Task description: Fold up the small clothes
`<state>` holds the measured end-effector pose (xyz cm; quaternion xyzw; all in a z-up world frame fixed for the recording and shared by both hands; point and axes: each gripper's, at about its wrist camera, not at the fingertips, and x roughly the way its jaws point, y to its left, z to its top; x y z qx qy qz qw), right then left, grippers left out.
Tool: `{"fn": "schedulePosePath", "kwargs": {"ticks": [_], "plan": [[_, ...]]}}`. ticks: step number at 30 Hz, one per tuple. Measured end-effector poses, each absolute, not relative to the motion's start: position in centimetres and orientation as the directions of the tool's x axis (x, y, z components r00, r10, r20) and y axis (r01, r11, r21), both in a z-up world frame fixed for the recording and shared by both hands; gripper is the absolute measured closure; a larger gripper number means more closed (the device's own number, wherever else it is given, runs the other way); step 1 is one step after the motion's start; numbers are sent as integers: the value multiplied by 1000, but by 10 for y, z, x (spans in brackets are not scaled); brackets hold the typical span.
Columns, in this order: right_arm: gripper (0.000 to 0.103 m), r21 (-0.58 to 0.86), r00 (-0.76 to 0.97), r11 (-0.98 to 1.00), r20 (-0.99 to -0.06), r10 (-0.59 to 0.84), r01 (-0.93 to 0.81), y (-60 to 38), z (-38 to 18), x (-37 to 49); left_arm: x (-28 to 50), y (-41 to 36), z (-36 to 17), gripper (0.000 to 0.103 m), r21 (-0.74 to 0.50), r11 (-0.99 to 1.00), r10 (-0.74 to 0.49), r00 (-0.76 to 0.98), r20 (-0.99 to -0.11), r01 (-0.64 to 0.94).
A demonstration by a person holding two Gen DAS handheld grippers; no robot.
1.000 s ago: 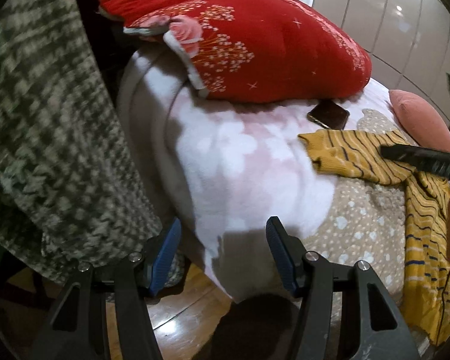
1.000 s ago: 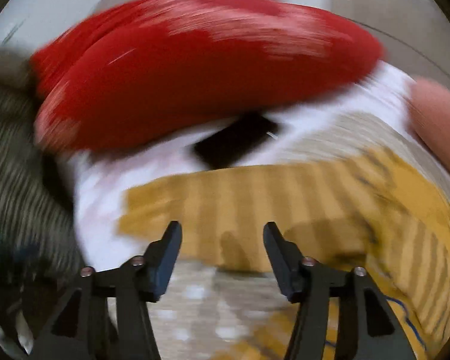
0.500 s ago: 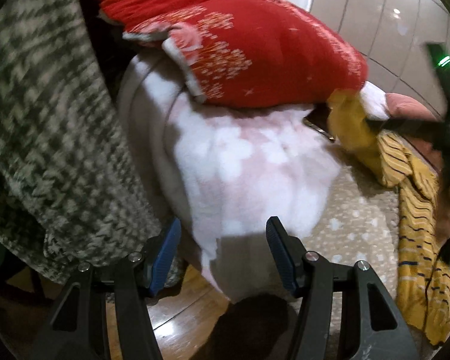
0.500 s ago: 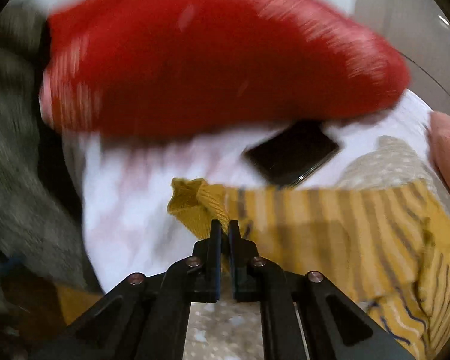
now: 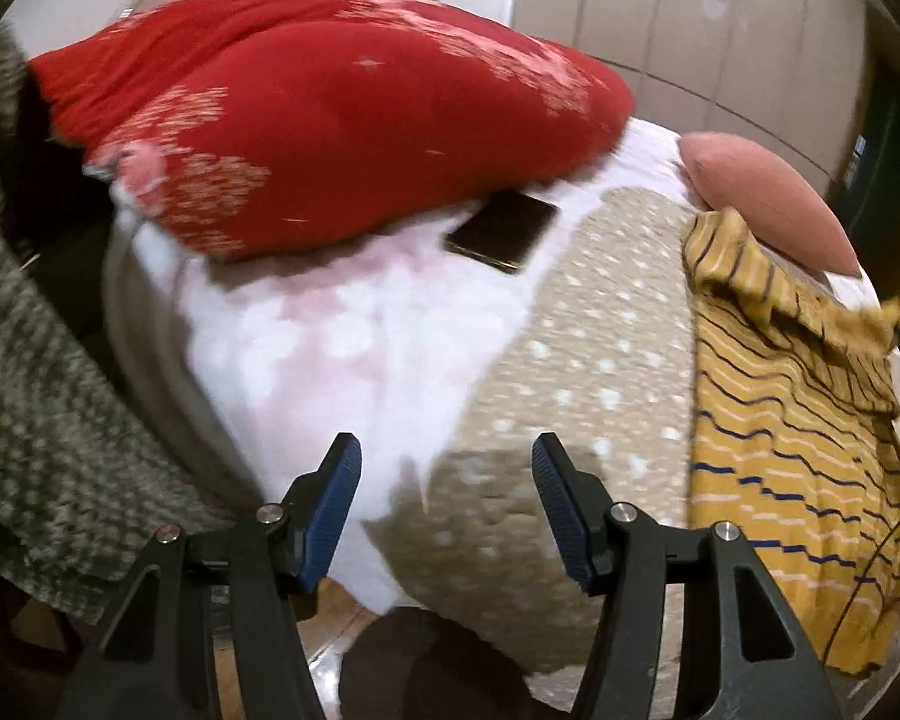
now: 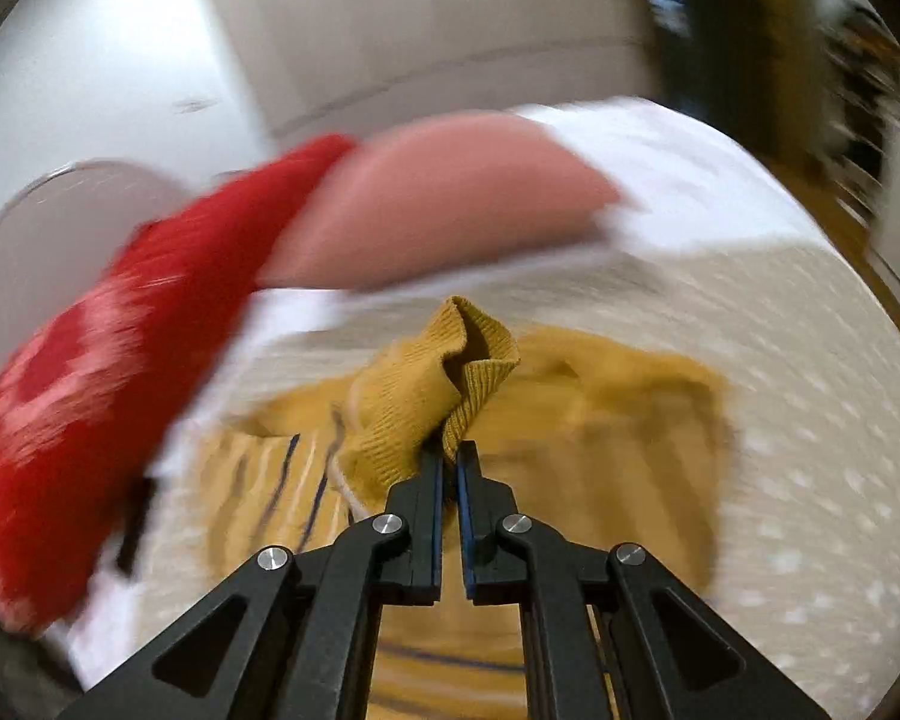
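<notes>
A bed [image 5: 354,324] covered by a white-and-pink fleece blanket fills the scene, with pale cabinet doors [image 5: 660,24] behind it. A beige blanket with white dots [image 5: 576,360] lies over its right part. At the far left sits a large red floral pillow [image 5: 342,132]; a dark flat phone [image 5: 501,229] lies just beside its near edge. A pink cushion [image 5: 768,198] rests at the far right. The mustard-yellow striped knit garment [image 5: 792,420] lies on the dotted blanket at the right, one sleeve lifted. The right hand-held gripper [image 6: 449,468] has its jaws pressed together, pinching the garment's ribbed cuff [image 6: 432,384]. The left hand-held gripper [image 5: 447,480] hangs spread wide over the bed's near edge, holding nothing. A grey-white knitted throw [image 5: 36,396] hangs at the left.
</notes>
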<state>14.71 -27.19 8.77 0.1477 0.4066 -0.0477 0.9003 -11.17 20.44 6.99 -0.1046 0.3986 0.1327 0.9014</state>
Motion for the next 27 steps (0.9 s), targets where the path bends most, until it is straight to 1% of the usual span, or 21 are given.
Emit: {"fn": "schedulePosePath", "kwargs": {"ticks": [1,2,3,5,6,8,10,11,14,16,18,20,22,23,26,27], "plan": [[95,214,636,947,-771,15,238,-285,73,149,-108,198,69,45,-84,946,146,645,-750,-312],[95,213,595,938,-803,9,274,-302,55,152,-105,192,69,45,-86,950,136,643,-754,-301],[94,237,577,926,-816,25,294,-312,45,150,-100,184,69,45,-86,954,124,642,-757,-286],[94,319,595,897,-800,81,306,-329,37,137,-94,172,70,45,-82,961,113,642,-759,-265],[92,338,607,892,-789,95,300,-333,39,131,-89,165,70,45,-80,965,102,640,-762,-249],[86,360,622,891,-774,120,276,-338,49,112,-81,156,68,45,-84,970,81,631,-771,-226],[75,386,634,890,-758,155,244,-343,59,91,-72,149,62,45,-101,974,46,610,-791,-204],[74,405,636,885,-751,178,230,-345,61,75,-68,146,59,45,-113,974,27,600,-800,-195],[64,469,631,862,-732,257,192,-354,62,37,-60,143,46,45,-152,971,-22,566,-824,-183],[54,495,621,851,-727,293,178,-361,60,7,-58,141,38,45,-161,971,-38,550,-835,-177],[50,507,602,844,-733,317,174,-364,55,-23,-57,139,30,45,-167,972,-53,534,-844,-168],[49,521,573,835,-744,343,176,-360,40,-48,-56,134,24,44,-156,976,-51,527,-849,-155],[49,542,544,824,-748,380,169,-350,24,-68,-57,128,23,39,-134,981,-39,538,-842,-138],[49,558,526,815,-746,408,159,-341,14,-79,-58,125,23,39,-131,983,-43,540,-841,-127],[48,621,511,772,-711,484,133,-316,-8,-96,-63,118,25,39,-181,980,-106,542,-834,-86],[48,634,513,764,-699,499,121,-309,-11,-101,-65,115,26,39,-214,975,-145,540,-829,-67]]}}
